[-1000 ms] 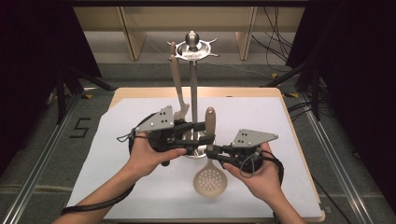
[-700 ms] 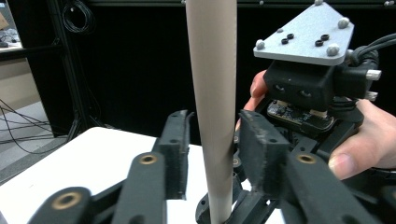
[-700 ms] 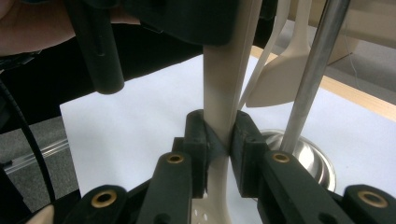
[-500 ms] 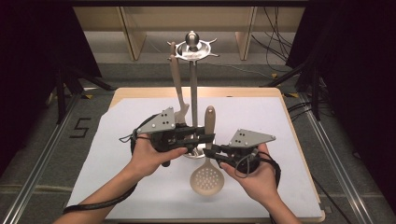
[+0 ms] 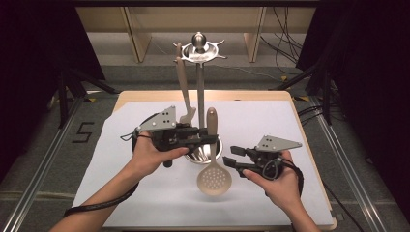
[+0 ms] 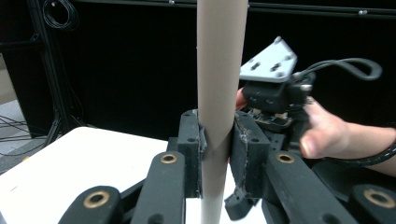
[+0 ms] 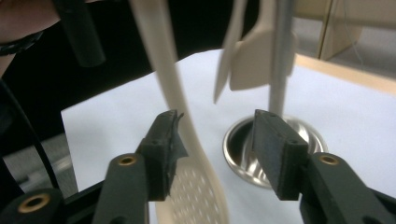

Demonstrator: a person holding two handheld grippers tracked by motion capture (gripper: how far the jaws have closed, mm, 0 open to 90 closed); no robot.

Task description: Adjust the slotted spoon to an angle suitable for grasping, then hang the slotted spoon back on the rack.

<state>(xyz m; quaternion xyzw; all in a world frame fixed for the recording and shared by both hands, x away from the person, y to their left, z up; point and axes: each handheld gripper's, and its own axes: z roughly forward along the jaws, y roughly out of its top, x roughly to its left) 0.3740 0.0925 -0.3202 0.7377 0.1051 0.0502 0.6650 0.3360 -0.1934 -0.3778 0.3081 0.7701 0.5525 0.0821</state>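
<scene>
- Beige plastic slotted spoon (image 5: 213,166) — hanging bowl-down just in front of the steel utensil stand's round base (image 5: 209,153).
- Left gripper (image 5: 205,137) — clamped on the spoon's handle.
- Right gripper (image 5: 234,157) — jaws just opened wide, empty, right of the base.

Wooden table (image 5: 251,95) mid-frame, w/ white sheet (image 5: 300,125) covering nearly all of top; bare wood strip along far edge. On sheet, center: round metal base (image 5: 205,155) of utensil stand, pole rising toward top of frame.
</scene>
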